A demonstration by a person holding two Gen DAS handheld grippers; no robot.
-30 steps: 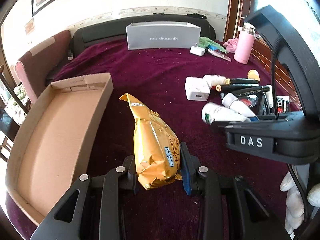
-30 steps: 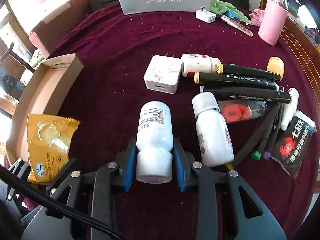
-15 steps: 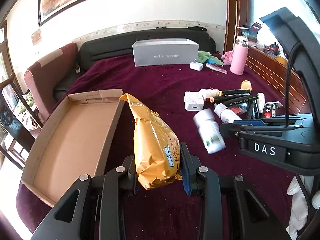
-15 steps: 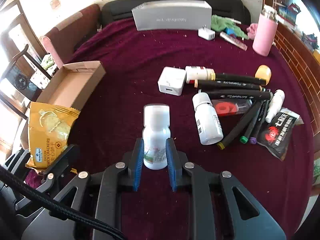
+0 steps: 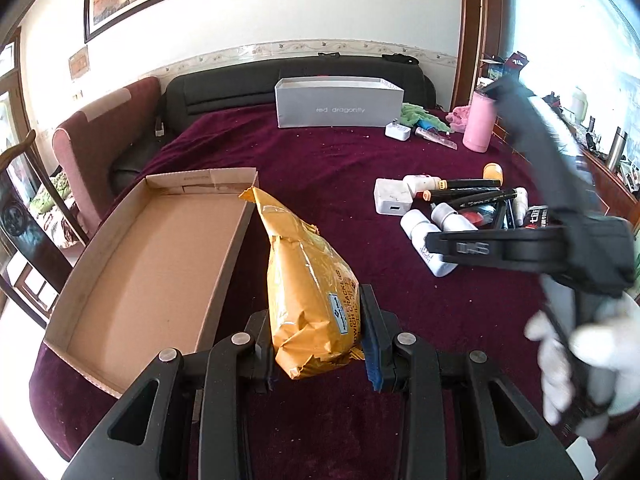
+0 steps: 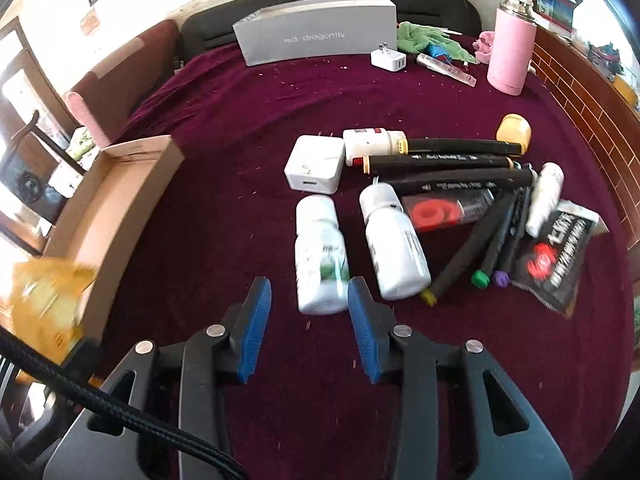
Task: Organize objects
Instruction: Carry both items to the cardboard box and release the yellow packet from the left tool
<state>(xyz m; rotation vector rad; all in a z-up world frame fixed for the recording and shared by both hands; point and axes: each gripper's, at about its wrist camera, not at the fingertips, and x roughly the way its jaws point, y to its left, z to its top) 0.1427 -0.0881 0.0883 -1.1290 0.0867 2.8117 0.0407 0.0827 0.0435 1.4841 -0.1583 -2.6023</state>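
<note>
left wrist: gloved hand (image 5: 580, 364) | right wrist: purple marker cap (image 6: 501, 278)

Yellow snack bag (image 6: 48, 304) smeared by blur at the right wrist view's left edge, gloved hand (image 5: 580, 364) blurred, white bottle (image 5: 428, 240) partly hidden behind the right claw's body, bottle labels unreadable

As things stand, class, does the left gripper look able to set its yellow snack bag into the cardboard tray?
Probably yes. The left gripper grips the yellow snack bag right beside the cardboard tray, which lies open-topped with nothing between them.
</note>
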